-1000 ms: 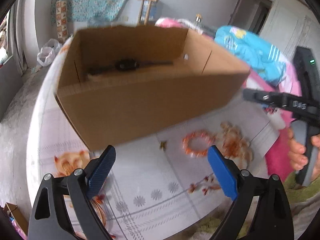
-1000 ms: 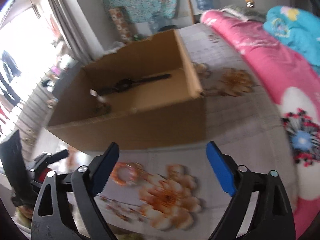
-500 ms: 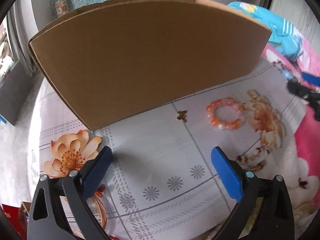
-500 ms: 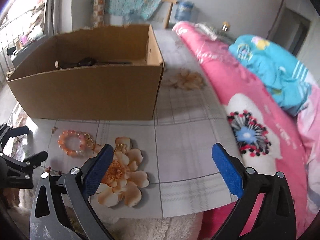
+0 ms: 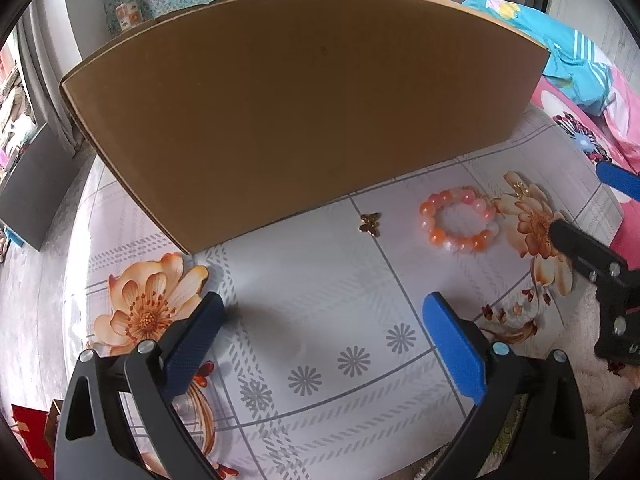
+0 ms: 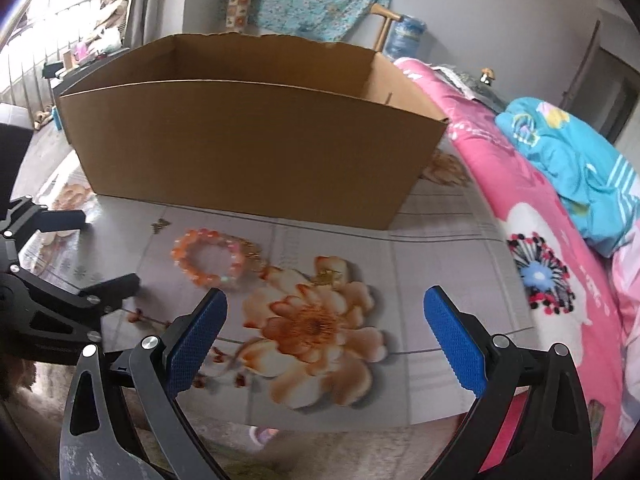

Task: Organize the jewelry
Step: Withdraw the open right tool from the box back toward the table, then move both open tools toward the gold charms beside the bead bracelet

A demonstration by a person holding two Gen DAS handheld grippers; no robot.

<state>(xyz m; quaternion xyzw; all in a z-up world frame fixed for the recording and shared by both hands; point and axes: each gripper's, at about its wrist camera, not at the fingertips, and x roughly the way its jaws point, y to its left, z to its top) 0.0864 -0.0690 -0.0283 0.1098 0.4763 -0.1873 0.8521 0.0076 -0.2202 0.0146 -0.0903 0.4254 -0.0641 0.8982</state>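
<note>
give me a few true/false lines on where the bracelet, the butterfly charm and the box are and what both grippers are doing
1. The orange bead bracelet lies on the floral mat, outside the cardboard box. True.
2. The butterfly charm sits inside the bracelet's ring. False: it lies apart from it, nearer the box's front wall.
3. The left gripper is clamped on the bracelet. False: its jaws stand wide open over bare mat.
4. The right gripper is open and holds nothing. True.
5. The cardboard box is lying on its side. False: it stands upright with its top open.
</note>
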